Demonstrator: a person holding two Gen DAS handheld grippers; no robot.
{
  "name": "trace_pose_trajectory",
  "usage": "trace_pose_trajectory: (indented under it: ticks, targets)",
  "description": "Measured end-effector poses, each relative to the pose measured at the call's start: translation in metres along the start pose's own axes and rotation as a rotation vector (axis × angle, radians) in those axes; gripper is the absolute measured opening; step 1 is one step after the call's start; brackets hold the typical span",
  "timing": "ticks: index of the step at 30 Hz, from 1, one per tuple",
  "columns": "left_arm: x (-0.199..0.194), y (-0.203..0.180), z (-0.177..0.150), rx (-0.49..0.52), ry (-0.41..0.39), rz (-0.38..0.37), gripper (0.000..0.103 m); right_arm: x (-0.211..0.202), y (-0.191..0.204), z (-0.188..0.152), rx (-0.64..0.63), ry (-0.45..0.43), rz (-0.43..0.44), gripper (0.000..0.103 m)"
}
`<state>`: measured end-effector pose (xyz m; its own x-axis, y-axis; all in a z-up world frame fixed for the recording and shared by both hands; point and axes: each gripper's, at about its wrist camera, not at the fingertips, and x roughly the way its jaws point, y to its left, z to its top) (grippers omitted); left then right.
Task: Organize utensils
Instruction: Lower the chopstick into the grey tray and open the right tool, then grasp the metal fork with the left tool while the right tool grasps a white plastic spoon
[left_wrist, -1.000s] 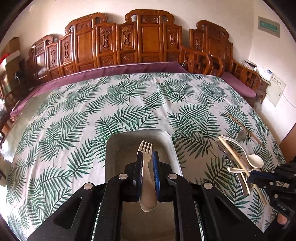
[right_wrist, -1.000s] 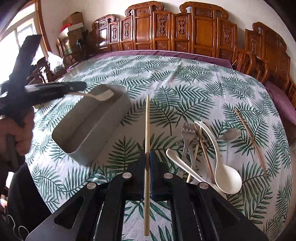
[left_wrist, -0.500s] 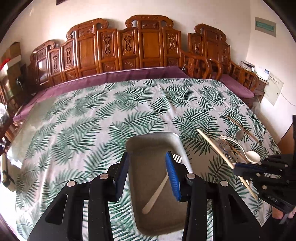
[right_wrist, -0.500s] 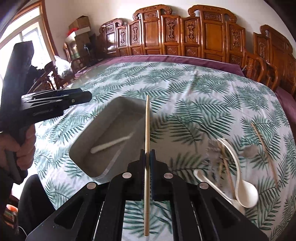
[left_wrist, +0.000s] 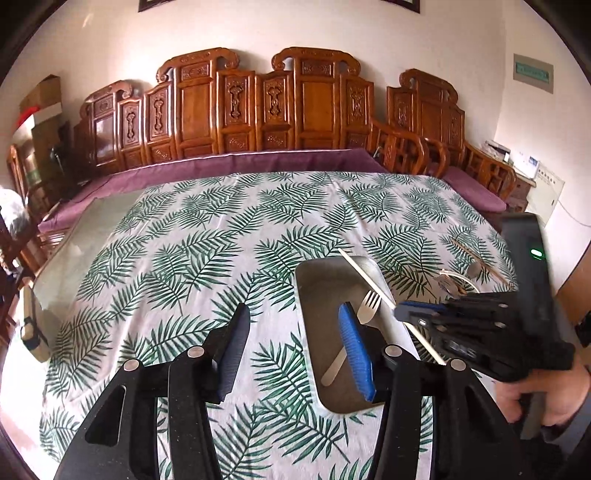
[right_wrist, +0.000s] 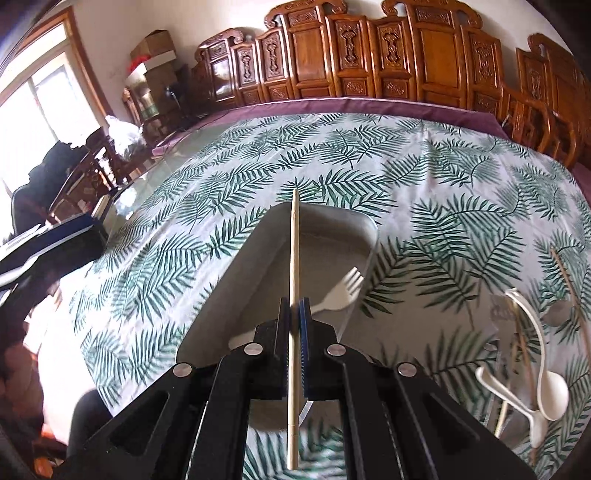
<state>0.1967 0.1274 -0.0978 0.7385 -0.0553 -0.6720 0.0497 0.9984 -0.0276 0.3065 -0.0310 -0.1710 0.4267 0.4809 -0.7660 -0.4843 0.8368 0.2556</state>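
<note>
A grey tray (left_wrist: 312, 332) (right_wrist: 236, 266) sits on the leaf-print tablecloth with a pale fork (left_wrist: 364, 312) (right_wrist: 338, 293) lying in it. My left gripper (left_wrist: 293, 352) is open and empty, just left of and above the tray. My right gripper (right_wrist: 294, 314) is shut on a wooden chopstick (right_wrist: 294, 258) and holds it over the tray; it also shows in the left wrist view (left_wrist: 410, 314) with the chopstick (left_wrist: 364, 273) across the tray's right rim. White spoons (right_wrist: 546, 387), forks and more chopsticks lie in a pile to the right.
The tablecloth (left_wrist: 221, 240) covers a wide table. Carved wooden chairs (left_wrist: 280, 107) line the far side and right. A lone chopstick (left_wrist: 480, 260) lies near the right edge. Boxes and clutter stand at the far left (right_wrist: 151, 55).
My left gripper opened, dropped the fork into the tray and moved away to the left. My right gripper carried the chopstick left until it is over the tray.
</note>
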Motion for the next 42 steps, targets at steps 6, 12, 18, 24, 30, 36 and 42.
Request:
trace_pose_trajectory:
  ticks: [6,12,18,24,30,36,42]
  targets:
    - [-0.009,0.005,-0.006,0.000,-0.018,0.001,0.048,0.019,0.007,0.009,0.025,0.015,-0.017,0.006]
    - [-0.009,0.002,-0.011,0.015,-0.016,-0.007,0.049,0.022,0.010,0.009,-0.001,0.014,-0.025,0.007]
    - [-0.010,-0.005,-0.014,0.028,-0.011,-0.015,0.049,0.001,0.001,0.003,-0.012,-0.016,-0.009,0.007]
    - [-0.014,-0.019,-0.016,0.050,-0.016,-0.033,0.050,-0.042,-0.011,-0.009,-0.079,-0.058,-0.043,0.007]
    - [-0.017,-0.043,-0.019,0.085,-0.018,-0.050,0.057,-0.087,-0.038,-0.030,-0.101,-0.081,-0.078,0.007]
    - [-0.015,-0.076,-0.019,0.117,-0.016,-0.087,0.070,-0.124,-0.084,-0.057,-0.110,-0.080,-0.153,0.007]
    - [0.001,-0.116,-0.021,0.137,0.003,-0.138,0.076,-0.143,-0.142,-0.075,-0.052,-0.066,-0.221,0.014]
